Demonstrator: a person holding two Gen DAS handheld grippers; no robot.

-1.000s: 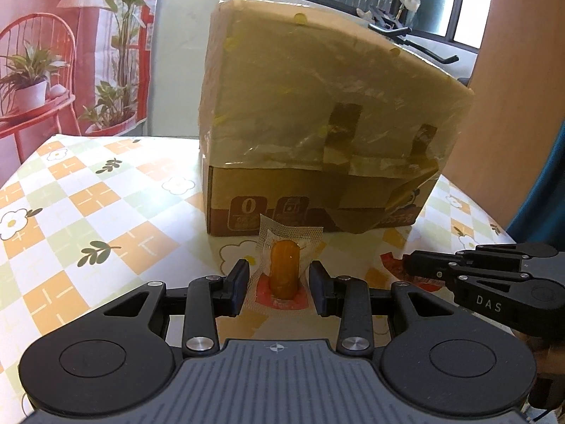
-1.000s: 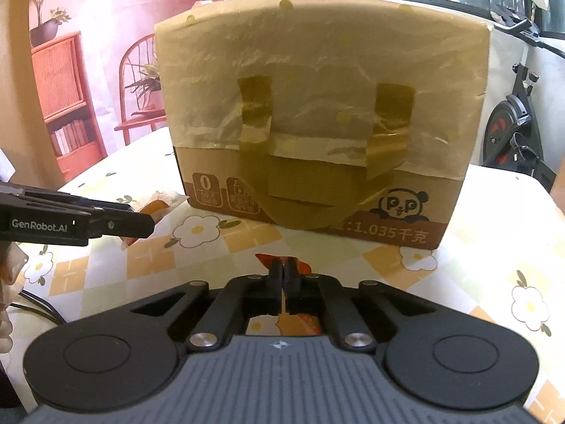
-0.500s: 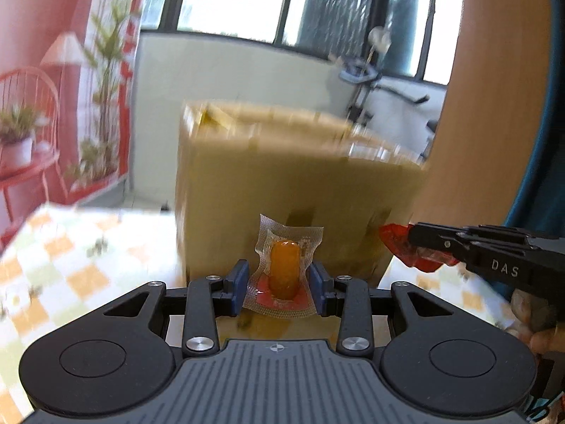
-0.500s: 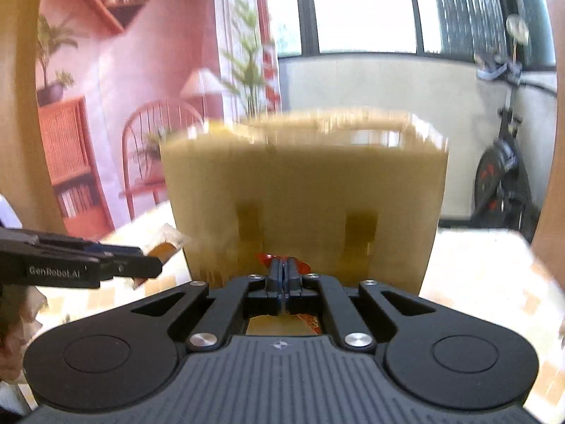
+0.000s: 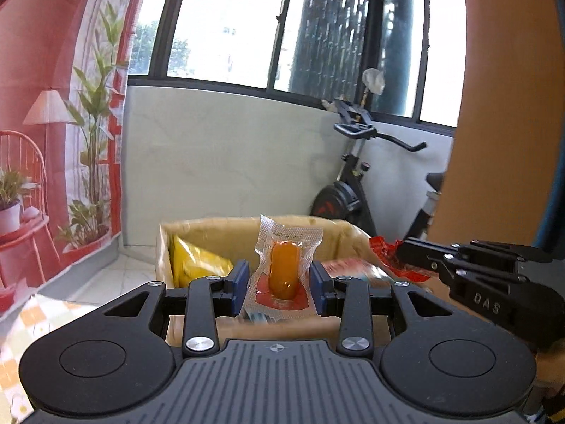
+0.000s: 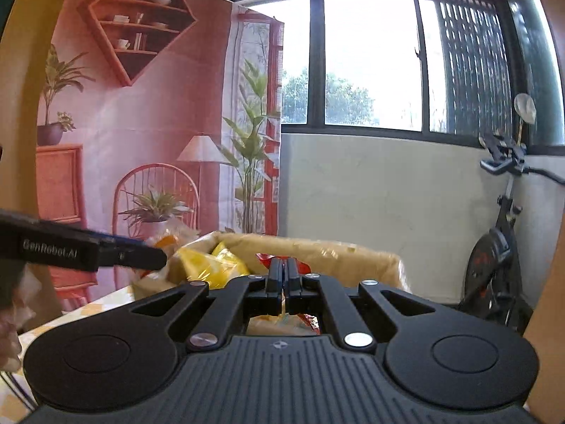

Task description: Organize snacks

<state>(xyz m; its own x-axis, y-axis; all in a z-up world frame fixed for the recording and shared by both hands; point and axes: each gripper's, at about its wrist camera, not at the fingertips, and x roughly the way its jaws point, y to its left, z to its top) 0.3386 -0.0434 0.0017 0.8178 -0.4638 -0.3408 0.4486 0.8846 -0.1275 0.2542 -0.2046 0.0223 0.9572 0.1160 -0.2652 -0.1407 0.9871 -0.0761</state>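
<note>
The clear sealed snack pouch (image 5: pixel 286 271) stands upright between the blue fingers (image 5: pixel 241 287) of the left gripper (image 5: pixel 280 288), its long axis running up and down, crimped top edge highest. Inside it an orange oblong piece stands on end the same way, above a red patch on the lower part of the wrapper. The fingers pinch the pouch by its two side edges near the bottom, so most of it rises free above them. It hangs in the air in front of the open cardboard box (image 5: pixel 212 226) and over the box's near wall.

To the right, the right gripper (image 5: pixel 400 252) comes in nearly level, its fingers pressed together on a crumpled red wrapper (image 5: pixel 383 247) that sticks out leftward past the tips, over the box's right side. In the right wrist view the same red wrapper (image 6: pixel 266 259) shows just beyond the closed tips of the right gripper (image 6: pixel 285 270); which way it runs lengthwise I cannot tell.

Inside the box lie a yellow packet (image 5: pixel 194 265) against the left wall and a reddish printed bag (image 5: pixel 353 270) further right. The box stands on a worktop (image 5: pixel 31 314) with a checked orange and white cloth. Behind are a pale wall, dark-framed windows and an exercise bike (image 5: pixel 356 183).
</note>
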